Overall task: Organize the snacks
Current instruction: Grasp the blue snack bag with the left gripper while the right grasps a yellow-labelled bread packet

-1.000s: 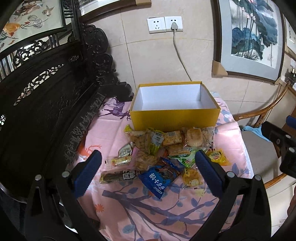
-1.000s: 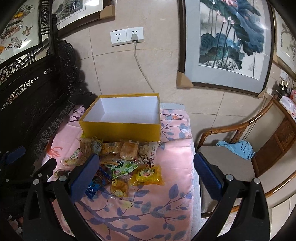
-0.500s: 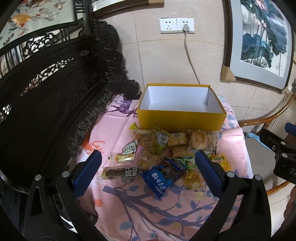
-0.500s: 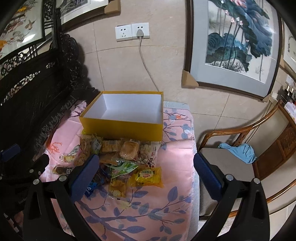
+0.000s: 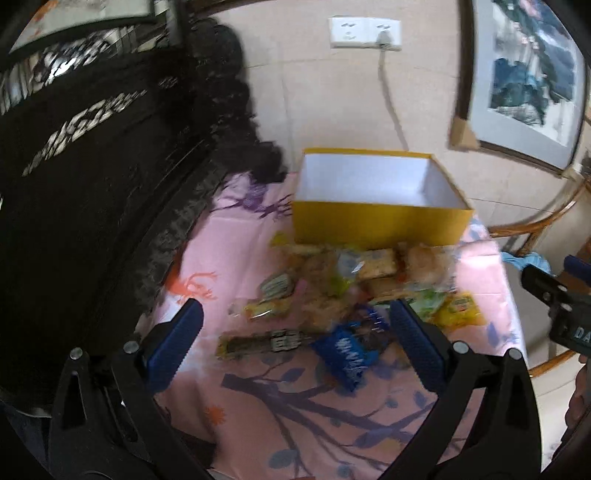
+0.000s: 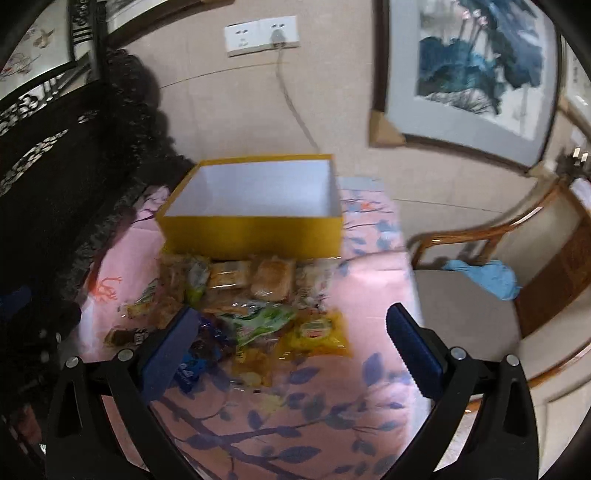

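An open yellow box (image 5: 376,221) with a white, bare inside stands at the far side of the table; it also shows in the right wrist view (image 6: 255,229). A heap of wrapped snacks (image 5: 354,284) lies in front of it, with a blue packet (image 5: 347,350) and a long dark bar (image 5: 266,341) nearest me. In the right wrist view the heap (image 6: 251,295) includes a green packet (image 6: 264,319) and a yellow packet (image 6: 317,330). My left gripper (image 5: 293,332) is open and empty above the near snacks. My right gripper (image 6: 291,336) is open and empty above the heap's near right side.
The table wears a pink cloth with blue branches (image 5: 295,398). A dark carved wooden bench back (image 5: 92,166) runs along the left. A wooden chair (image 6: 517,266) with a blue cloth (image 6: 484,277) stands to the right. A tiled wall with a socket and cable (image 5: 384,33) is behind.
Both grippers have moved forward and closer to the table, so the box and snacks look larger. Both stay open and empty. The snacks have not moved.
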